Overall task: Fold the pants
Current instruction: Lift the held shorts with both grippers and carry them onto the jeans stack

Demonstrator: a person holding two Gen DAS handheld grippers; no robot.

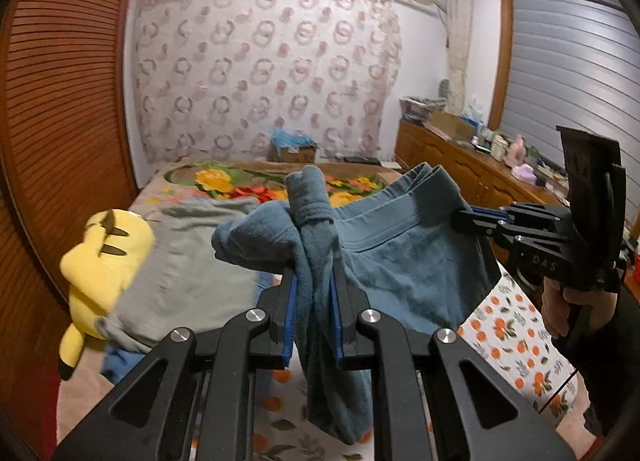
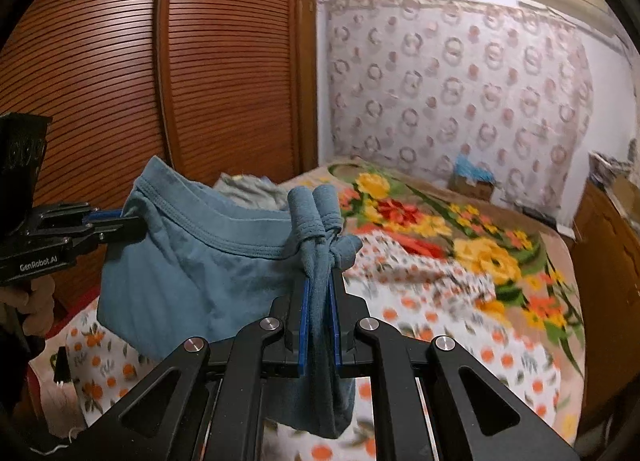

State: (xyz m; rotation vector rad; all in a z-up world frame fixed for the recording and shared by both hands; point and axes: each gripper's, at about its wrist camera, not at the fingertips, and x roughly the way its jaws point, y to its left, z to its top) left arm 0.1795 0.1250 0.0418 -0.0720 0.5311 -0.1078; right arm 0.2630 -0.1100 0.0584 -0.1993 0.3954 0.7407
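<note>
The blue pants (image 1: pixel 400 253) hang in the air above the bed, stretched between both grippers along the waistband. My left gripper (image 1: pixel 314 289) is shut on a bunched wad of the pants' fabric, which sticks up between the fingers and hangs down below. My right gripper (image 1: pixel 460 217) shows at the right of the left wrist view, shut on the other end of the waistband. In the right wrist view the pants (image 2: pixel 192 273) spread to the left, my right gripper (image 2: pixel 318 297) pinches bunched fabric, and my left gripper (image 2: pixel 132 223) grips the far waistband corner.
A bed with a floral blanket (image 2: pixel 460 245) and an orange-print sheet (image 1: pixel 508 337) lies below. A yellow plush toy (image 1: pixel 104 257) and a grey garment (image 1: pixel 192 261) lie at the bed's left. A wooden wardrobe (image 2: pixel 120 81) stands left, a cluttered wooden cabinet (image 1: pixel 460 157) right.
</note>
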